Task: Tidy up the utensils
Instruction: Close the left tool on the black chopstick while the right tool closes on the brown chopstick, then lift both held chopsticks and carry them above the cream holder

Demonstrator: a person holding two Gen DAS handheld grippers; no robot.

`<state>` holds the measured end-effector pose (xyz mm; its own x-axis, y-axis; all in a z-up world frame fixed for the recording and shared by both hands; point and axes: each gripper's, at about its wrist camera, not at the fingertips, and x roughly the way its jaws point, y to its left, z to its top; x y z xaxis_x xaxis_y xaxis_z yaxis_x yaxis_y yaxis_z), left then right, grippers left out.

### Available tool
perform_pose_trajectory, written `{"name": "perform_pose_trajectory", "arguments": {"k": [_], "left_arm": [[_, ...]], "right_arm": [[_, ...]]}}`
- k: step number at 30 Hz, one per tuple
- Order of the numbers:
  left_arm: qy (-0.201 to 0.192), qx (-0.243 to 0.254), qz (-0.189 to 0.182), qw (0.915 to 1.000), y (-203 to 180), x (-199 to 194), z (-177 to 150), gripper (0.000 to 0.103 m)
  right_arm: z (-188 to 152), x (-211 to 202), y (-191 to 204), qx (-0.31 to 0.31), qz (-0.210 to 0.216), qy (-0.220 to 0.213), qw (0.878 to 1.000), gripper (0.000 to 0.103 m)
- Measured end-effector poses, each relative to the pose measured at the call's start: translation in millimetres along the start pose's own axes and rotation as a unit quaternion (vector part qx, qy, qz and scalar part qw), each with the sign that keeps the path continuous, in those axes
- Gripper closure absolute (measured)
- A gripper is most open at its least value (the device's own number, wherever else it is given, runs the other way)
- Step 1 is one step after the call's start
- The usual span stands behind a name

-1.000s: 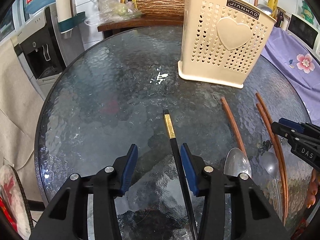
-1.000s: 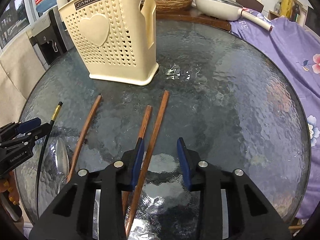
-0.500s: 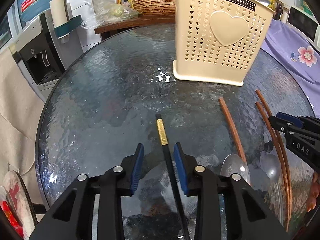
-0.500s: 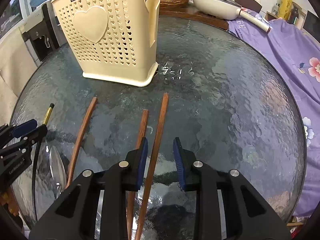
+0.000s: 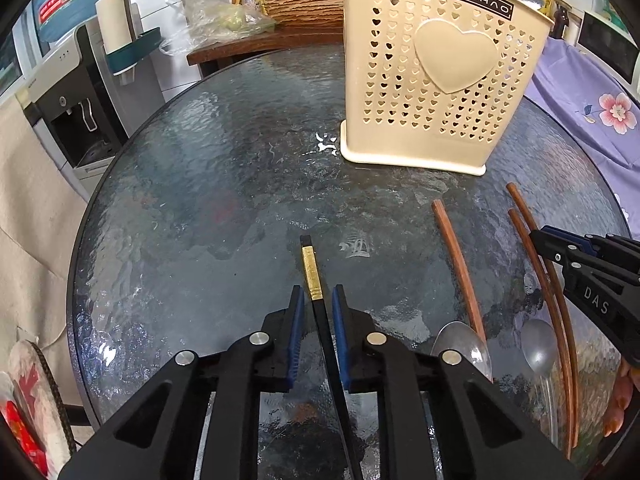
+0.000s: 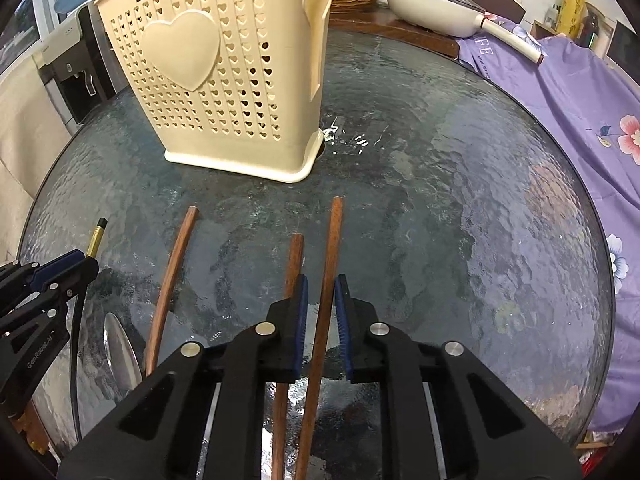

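Both claws have just been closing: the left claw (image 5: 316, 300) pinches the black chopstick (image 5: 320, 320), whose gold band points to twelve o'clock, while the right claw (image 6: 321, 292) pinches the longer brown chopstick (image 6: 326, 280) on the glass worktop (image 6: 460, 220).

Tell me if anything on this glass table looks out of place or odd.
One mismatch: a single black chopstick with a gold band lies among three brown wooden chopsticks, with no black partner in view. The utensils lie loose and unaligned in front of the cream perforated plastic holder. Nothing looks spilled or damaged.
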<state>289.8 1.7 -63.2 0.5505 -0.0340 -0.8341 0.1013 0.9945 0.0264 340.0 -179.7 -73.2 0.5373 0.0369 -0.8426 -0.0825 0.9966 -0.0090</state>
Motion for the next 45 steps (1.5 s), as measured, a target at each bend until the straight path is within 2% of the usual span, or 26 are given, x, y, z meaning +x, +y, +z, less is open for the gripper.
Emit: {"name": "perform_pose_trajectory", "arguments": {"k": [4, 10, 19, 28, 33, 45], "left_arm": [[0.001, -0.001, 0.003, 1.0, -1, 1, 2, 0.094], [0.0, -0.004, 0.004, 1.0, -3, 4, 3, 0.096], [-0.007, -0.021, -0.019, 0.9996, -1, 1, 6, 0.096], [-0.061, -0.022, -0.05, 0.9966, 0, -44, 14, 0.096], [-0.096, -0.022, -0.063, 0.9931, 3, -76, 19, 0.096], [-0.162, -0.002, -0.072, 0.9841, -6, -140, 24, 0.096]], "right_arm": [[1, 1, 4, -0.005, 0.0, 0.001, 1.0, 0.095], [-2, 0, 4, -0.002, 0.005, -0.004, 1.0, 0.096], [-3, -7, -17, 0.025, 0.068, -0.021, 0.997, 0.096], [-1, -48, -31, 0.02, 0.11, -0.077, 0.991, 0.096], [-2, -84, -36, 0.015, 0.146, -0.114, 0.983, 0.096], [2, -151, -39, -0.005, 0.166, -0.17, 0.971, 0.096]]}}
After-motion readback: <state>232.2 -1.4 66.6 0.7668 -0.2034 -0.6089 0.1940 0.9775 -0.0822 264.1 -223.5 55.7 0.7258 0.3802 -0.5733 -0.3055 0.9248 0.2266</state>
